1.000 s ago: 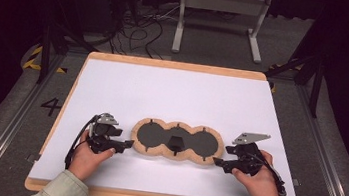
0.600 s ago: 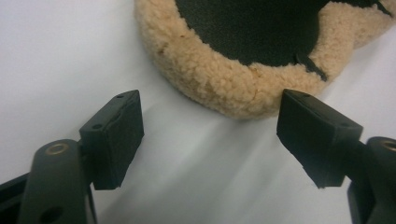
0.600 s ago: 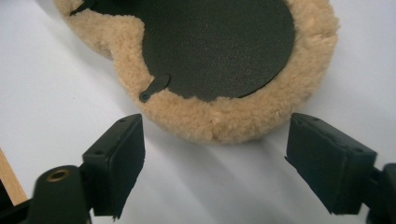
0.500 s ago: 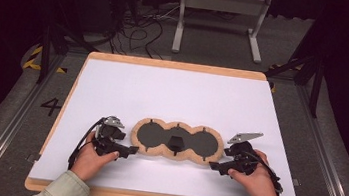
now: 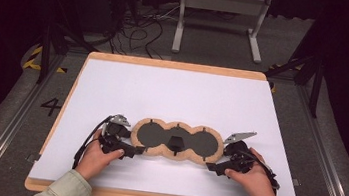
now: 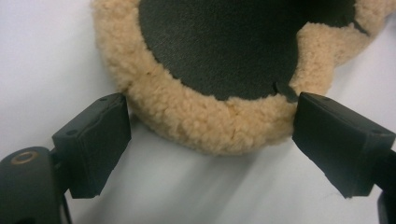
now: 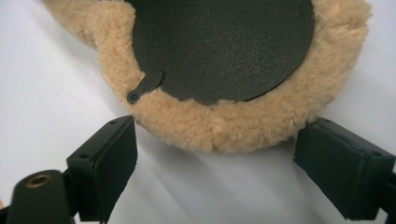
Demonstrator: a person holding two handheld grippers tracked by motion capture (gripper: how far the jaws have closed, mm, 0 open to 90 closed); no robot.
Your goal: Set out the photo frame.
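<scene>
Fleece-edged pad [image 5: 176, 140] lies flat on the white surface [image 5: 173, 95], near its front edge, three dark rounds in a row. Left gripper [image 5: 132, 149] sits at its left end, right gripper [image 5: 214, 167] at its right; both sets of fingers [image 6: 95, 140] have just been opening, now spread wide, clamping nothing.

looks like a lab or test rig, dark backdrop, tangle of cables [image 5: 138, 28] on the floor, metal stand [image 5: 220, 20], hazard tape [image 5: 36, 61], white-topped desk [image 5: 173, 95]
</scene>
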